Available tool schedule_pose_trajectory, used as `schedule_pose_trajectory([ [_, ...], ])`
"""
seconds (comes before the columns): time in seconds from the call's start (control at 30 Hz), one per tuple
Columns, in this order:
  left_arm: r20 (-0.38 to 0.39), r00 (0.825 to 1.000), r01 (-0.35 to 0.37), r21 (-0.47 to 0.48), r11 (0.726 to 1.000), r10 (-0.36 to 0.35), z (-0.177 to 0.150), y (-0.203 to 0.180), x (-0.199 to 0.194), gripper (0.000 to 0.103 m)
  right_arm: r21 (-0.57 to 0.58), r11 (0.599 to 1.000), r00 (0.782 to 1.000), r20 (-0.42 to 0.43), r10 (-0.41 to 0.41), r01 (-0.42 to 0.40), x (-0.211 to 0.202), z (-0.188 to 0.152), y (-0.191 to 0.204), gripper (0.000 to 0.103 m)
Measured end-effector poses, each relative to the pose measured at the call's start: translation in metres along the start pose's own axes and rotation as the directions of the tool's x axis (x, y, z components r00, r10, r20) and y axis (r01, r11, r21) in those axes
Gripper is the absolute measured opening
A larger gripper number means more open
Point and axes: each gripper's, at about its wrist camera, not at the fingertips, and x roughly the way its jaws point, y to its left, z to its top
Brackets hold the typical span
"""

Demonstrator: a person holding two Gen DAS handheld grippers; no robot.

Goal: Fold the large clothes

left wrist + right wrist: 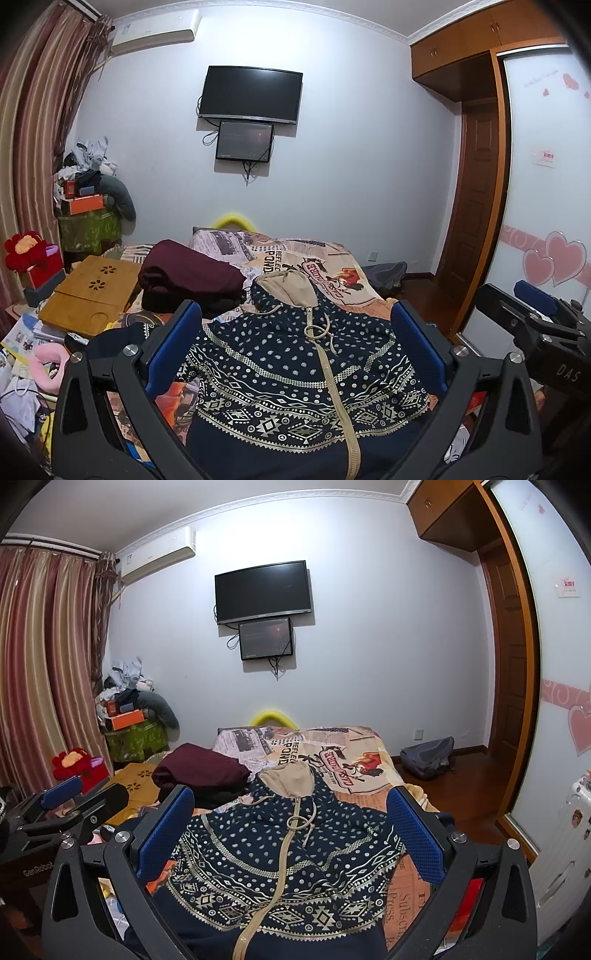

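A navy zip hoodie (295, 376) with beige patterns and a beige hood lies face up on the bed, hood toward the far wall; it also shows in the right wrist view (284, 864). My left gripper (295, 317) is open and empty, held above the hoodie's chest. My right gripper (291, 801) is open and empty, also above the hoodie. The right gripper shows at the right edge of the left wrist view (535, 310), and the left gripper shows at the left edge of the right wrist view (70, 794). The hoodie's lower hem is out of view.
A printed bedspread (332, 269) covers the bed. A folded maroon garment (188, 273) lies far left of the hoodie. A wooden lap tray (85, 291) and clutter sit at the left. A backpack (428, 757) lies on the floor by the wardrobe (509, 664).
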Motion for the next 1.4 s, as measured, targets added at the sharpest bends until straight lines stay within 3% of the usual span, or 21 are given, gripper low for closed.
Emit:
schedule_pose_trajectory([
  [1.4,-0.019,1.0,-0.01,0.008,1.0,0.01,-0.0046,-0.0007,0.0065,0.103,0.009,1.0,1.0,-0.01,0.008,-0.008,-0.0001,0.0033,-0.0025,0.103],
])
